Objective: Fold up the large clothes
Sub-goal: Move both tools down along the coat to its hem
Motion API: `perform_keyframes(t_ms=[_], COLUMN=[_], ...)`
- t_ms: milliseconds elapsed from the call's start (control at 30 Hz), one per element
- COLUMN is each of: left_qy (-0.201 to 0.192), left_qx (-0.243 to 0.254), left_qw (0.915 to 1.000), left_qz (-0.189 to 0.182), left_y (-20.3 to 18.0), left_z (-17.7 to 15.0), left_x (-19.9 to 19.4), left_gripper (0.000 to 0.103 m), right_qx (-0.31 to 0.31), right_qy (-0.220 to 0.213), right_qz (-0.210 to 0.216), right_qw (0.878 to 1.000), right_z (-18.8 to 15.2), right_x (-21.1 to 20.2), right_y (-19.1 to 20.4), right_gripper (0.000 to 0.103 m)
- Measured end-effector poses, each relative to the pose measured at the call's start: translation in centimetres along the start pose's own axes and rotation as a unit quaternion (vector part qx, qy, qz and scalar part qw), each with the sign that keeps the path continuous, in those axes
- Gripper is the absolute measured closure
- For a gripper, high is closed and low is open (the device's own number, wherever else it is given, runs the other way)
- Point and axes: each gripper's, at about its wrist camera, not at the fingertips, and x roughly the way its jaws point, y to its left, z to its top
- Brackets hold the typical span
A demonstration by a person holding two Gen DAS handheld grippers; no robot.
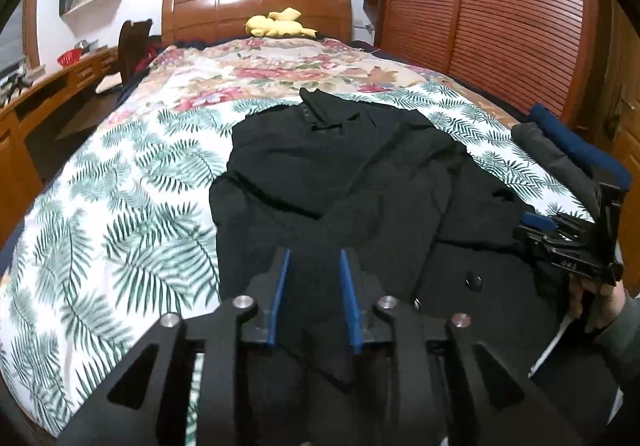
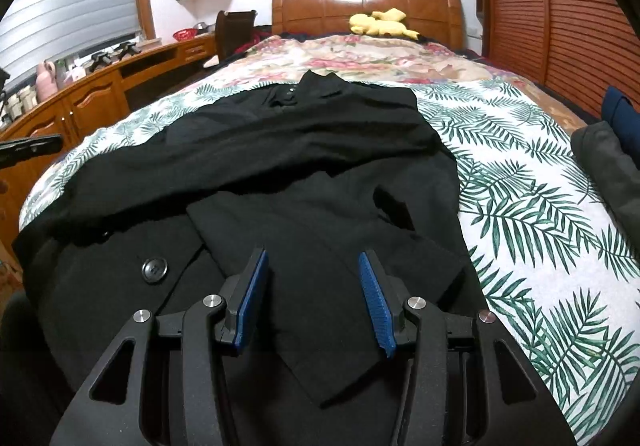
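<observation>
The black coat (image 2: 280, 166) lies spread on the bed (image 2: 540, 206) with its sleeves folded in, both the left gripper (image 1: 314, 258) and right gripper (image 2: 312, 260) released above its near hem, which probably needs grasping next.

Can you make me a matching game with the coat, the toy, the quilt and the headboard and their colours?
Things:
1. coat
2. toy
3. quilt
4. headboard

Colours:
A. yellow
B. brown wood
C. black
D. white with green leaves

Pairs: 1-C, 2-A, 3-D, 4-B
</observation>
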Motion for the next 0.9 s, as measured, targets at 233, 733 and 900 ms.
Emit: perform_keyframes(t_ms=[233, 733, 900], left_qy=[0.01, 0.066, 0.064], left_qx=[-0.002, -0.005, -0.005], left_qw=[0.9999, 0.9975, 0.9972], left_qz=[0.008, 0.025, 0.038], left_y=[-0.7, -1.5, -0.9], left_z=[-2.8, -6.6, -7.0], left_x=[0.0, 3.4, 2.3], left_gripper=[0.07, 0.065, 0.064], right_qx=[-0.02, -0.025, -0.026], right_qy=[-0.001, 0.002, 0.005], right_qz=[-0.009, -0.009, -0.01], right_qw=[1.0, 1.0, 1.0], right_z=[-0.1, 0.0, -0.1], right_x=[0.2, 0.4, 0.5], right_y=[0.6, 0.8, 0.9], right_gripper=[0.055, 0.055, 0.055])
